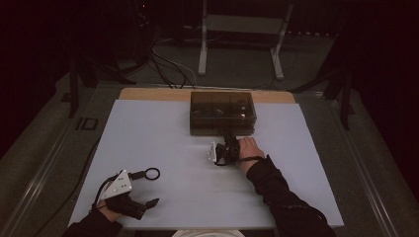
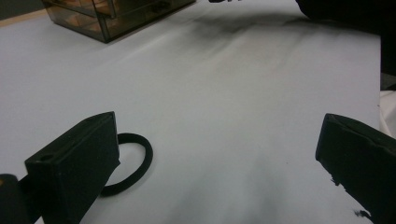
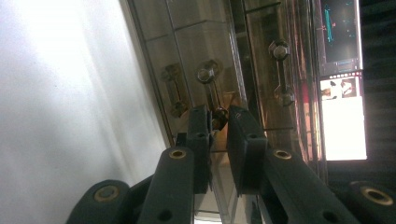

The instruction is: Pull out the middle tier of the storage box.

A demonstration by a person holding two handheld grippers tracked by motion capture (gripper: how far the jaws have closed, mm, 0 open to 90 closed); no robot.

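Observation:
A dark see-through drawer box [image 1: 222, 111] stands at the back middle of the white table top [image 1: 163, 148]. My right gripper [image 1: 229, 138] reaches its front, turned on its side. In the right gripper view its jaws [image 3: 218, 116] are nearly together around a small metal drawer handle [image 3: 212, 86], pads pressing on it. My left gripper [image 1: 146, 187] rests near the front left corner, wide open with nothing between its jaws [image 2: 219, 154]. A black elastic ring [image 1: 152, 173] lies flat on the table, just outside one left jaw [image 2: 133, 163].
Two more drawer handles [image 3: 280, 70] show beside the gripped one. A wooden edge [image 1: 148, 94] runs behind the white top. A metal stand [image 1: 242, 29] and cables [image 1: 163, 69] lie on the floor beyond. The right sleeve [image 2: 345, 14] crosses the far table.

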